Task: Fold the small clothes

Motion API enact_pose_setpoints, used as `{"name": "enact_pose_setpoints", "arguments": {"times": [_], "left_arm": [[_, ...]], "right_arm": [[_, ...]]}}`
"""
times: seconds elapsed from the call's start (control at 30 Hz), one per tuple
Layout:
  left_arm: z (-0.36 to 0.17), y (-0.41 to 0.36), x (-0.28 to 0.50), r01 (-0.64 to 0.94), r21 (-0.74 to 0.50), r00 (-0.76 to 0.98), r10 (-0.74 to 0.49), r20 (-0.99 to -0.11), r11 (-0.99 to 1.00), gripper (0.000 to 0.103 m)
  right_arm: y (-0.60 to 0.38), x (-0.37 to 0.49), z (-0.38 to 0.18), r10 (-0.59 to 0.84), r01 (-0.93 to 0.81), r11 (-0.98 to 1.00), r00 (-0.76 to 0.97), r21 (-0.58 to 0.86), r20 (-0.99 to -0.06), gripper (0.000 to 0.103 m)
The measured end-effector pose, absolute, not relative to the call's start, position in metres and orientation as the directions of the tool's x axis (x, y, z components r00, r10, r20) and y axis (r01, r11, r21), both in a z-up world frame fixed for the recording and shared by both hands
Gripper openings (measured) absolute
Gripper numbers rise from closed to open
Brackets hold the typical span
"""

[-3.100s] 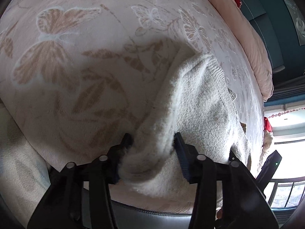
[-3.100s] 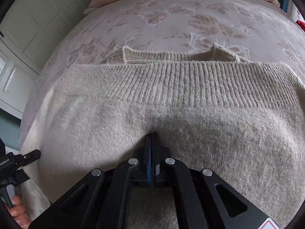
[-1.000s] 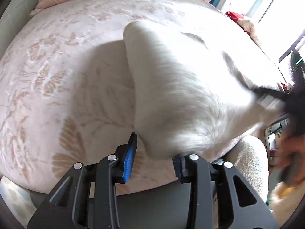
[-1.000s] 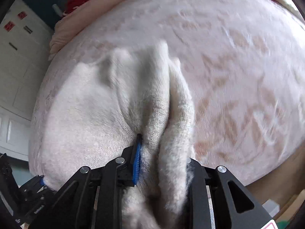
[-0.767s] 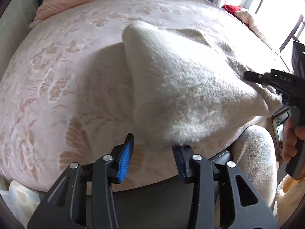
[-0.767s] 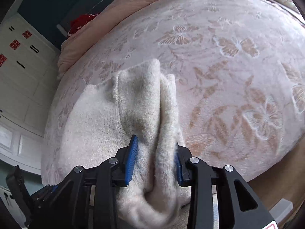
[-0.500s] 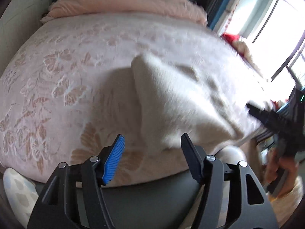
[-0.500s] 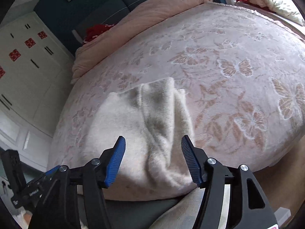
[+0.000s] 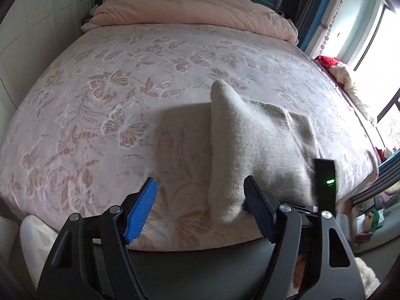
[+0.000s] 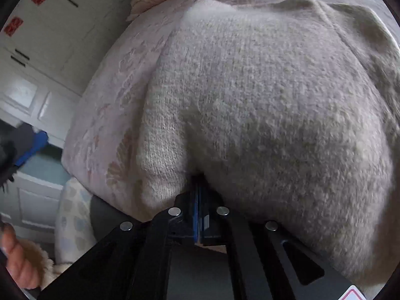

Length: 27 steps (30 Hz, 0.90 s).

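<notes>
A cream knitted sweater (image 9: 255,145) lies folded in a thick bundle near the front edge of the bed (image 9: 125,100). My left gripper (image 9: 200,200) is open and empty, held back from the bed edge, with the sweater's near corner just inside its right finger. In the right wrist view the sweater (image 10: 262,100) fills most of the frame. My right gripper (image 10: 198,190) is shut, its tips pressed under the sweater's near edge; the fabric hides whether it pinches knit. The right gripper's body with a green light (image 9: 325,182) shows beside the sweater.
The bed has a pink butterfly-pattern cover. A rolled pink duvet (image 9: 195,12) lies at the headboard. White wardrobe doors (image 10: 37,37) stand to the left. A bright window (image 9: 375,50) is to the right. A hand (image 10: 17,257) shows at the lower left.
Both grippers let go of the sweater and opened wide. The left one drew back and stays open. The right one has since moved in low against the sweater's edge and shut.
</notes>
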State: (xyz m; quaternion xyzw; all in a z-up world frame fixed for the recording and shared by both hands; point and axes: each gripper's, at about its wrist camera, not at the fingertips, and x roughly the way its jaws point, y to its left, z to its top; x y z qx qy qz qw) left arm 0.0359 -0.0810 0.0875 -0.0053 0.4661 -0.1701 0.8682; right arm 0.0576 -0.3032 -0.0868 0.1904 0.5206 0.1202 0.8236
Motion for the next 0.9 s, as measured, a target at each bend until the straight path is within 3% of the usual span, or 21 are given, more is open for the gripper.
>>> {"name": "enact_pose_setpoints", "arguments": {"times": [0.17,0.27,0.37,0.47,0.5,0.53,0.6,0.7,0.77,0.9], "left_arm": [[0.077,-0.093,0.038,0.323,-0.164,0.477,-0.310,-0.822,0.932,0.075],[0.073,-0.113,0.038,0.363,-0.176,0.447,-0.337,-0.829,0.915,0.075],[0.071,-0.131,0.036,0.396,-0.153,0.439,-0.333,-0.835,0.906,0.079],[0.071,-0.147,0.036,0.429,-0.130,0.437,-0.331,-0.836,0.894,0.081],[0.070,-0.153,0.037,0.442,-0.126,0.434,-0.335,-0.837,0.888,0.081],[0.069,-0.158,0.037,0.449,-0.123,0.433,-0.336,-0.837,0.885,0.081],[0.064,-0.172,0.042,0.464,-0.110,0.432,-0.333,-0.838,0.879,0.081],[0.051,-0.190,0.050,0.469,-0.113,0.411,-0.330,-0.850,0.876,0.081],[0.039,-0.199,0.057,0.459,-0.108,0.397,-0.312,-0.863,0.882,0.081],[0.027,-0.205,0.068,0.437,-0.049,0.410,-0.247,-0.878,0.898,0.085]], "right_arm": [[-0.329,0.035,-0.019,0.254,0.038,0.938,0.599,0.344,-0.760,0.000],[-0.360,0.043,-0.062,0.122,0.135,0.967,0.500,0.216,-0.858,0.000],[-0.386,0.032,-0.064,0.256,0.172,0.901,0.529,0.398,-0.809,0.000],[-0.407,0.023,-0.027,0.204,0.206,0.884,0.636,0.419,-0.744,0.025],[-0.417,0.026,-0.019,0.177,0.221,0.886,0.652,0.408,-0.737,0.041],[-0.427,0.031,-0.016,0.147,0.243,0.886,0.662,0.396,-0.735,0.048],[-0.448,0.049,-0.019,0.107,0.288,0.882,0.649,0.373,-0.753,0.048],[-0.472,0.081,-0.041,0.158,0.310,0.863,0.584,0.399,-0.796,0.049],[-0.470,0.093,-0.053,0.207,0.282,0.863,0.560,0.420,-0.802,0.011],[-0.456,0.093,-0.006,0.143,0.192,0.915,0.670,0.356,-0.728,0.009]]}}
